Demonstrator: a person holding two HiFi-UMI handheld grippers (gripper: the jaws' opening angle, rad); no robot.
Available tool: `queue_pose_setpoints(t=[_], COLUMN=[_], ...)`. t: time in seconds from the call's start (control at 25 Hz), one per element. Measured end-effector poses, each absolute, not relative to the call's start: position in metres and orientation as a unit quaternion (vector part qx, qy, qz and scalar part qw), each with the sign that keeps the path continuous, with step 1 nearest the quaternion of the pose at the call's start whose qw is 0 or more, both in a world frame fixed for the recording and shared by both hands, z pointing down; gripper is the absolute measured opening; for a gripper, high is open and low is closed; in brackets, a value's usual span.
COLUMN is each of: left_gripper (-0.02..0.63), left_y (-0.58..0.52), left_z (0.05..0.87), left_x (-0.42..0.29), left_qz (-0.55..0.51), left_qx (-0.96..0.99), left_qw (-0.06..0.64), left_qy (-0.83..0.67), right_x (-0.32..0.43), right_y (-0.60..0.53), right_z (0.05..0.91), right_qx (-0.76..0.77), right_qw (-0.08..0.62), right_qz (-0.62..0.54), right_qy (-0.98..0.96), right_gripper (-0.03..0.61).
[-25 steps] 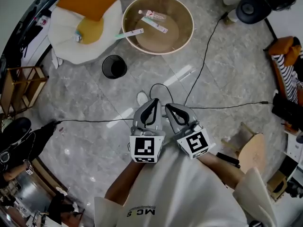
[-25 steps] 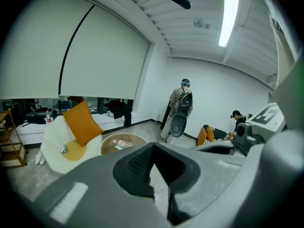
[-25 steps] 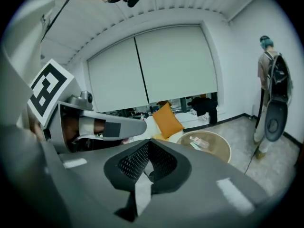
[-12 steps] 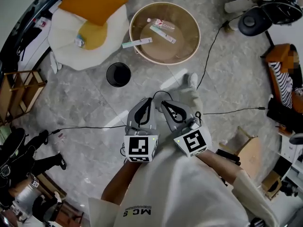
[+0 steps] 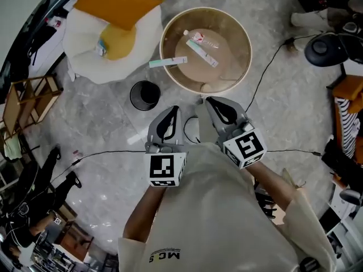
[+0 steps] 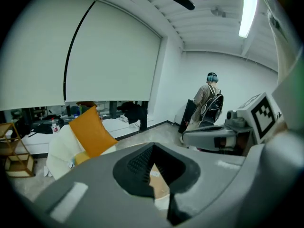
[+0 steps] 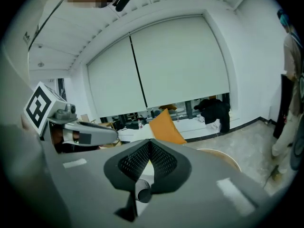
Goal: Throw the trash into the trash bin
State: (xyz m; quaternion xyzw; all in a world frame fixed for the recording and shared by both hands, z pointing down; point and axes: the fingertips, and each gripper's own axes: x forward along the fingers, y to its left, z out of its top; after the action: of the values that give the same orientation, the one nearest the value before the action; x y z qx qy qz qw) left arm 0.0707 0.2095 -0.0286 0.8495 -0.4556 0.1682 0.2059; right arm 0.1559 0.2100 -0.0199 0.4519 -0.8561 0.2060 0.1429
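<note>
"Marble floor [image 5: 96, 118]. Where's the trash [image 5: 202, 43] lying?"

"On the round worktop [image 5: 229, 61] at twelve, bin [image 5: 144, 95] at eleven. Both empty: left tongs [image 5: 172, 111] and right tongs [image 5: 211, 101] are hanging pressed together; spread one early."

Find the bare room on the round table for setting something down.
The table's right half is bare, from the tube to the right rim. The left half is crowded: the bottle and tube lie at the middle, and a strip overhangs the left rim.

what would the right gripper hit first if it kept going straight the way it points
Probably the orange cushion, dead ahead just above the tips of the right gripper; depth is unclear and it looks far off.
</note>
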Motion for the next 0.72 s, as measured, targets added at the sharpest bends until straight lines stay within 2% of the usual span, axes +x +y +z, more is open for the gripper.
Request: queue_pose_setpoints(t=[0.16, 0.32, 0.72], left_gripper=[0.000, 0.000, 0.000], left_y=[0.131, 0.105, 0.063], left_z=[-0.040, -0.033, 0.027], left_x=[0.109, 0.147, 0.190], left_qz=[0.176, 0.189, 0.210], left_qx=[0.842, 0.836, 0.815], left_qw=[0.186, 0.196, 0.253], left_qy=[-0.474, -0.477, -0.478], right_x=[0.226, 0.262, 0.270], right_y=[0.121, 0.093, 0.065], right_z=[-0.032, -0.024, 0.036], right_qx=[0.443, 0.419, 0.379], right_qw=[0.125, 0.138, 0.183], right_qz=[0.189, 0.195, 0.229], right_qy=[-0.867, -0.876, -0.878], right_gripper=[0.020, 0.020, 0.020])
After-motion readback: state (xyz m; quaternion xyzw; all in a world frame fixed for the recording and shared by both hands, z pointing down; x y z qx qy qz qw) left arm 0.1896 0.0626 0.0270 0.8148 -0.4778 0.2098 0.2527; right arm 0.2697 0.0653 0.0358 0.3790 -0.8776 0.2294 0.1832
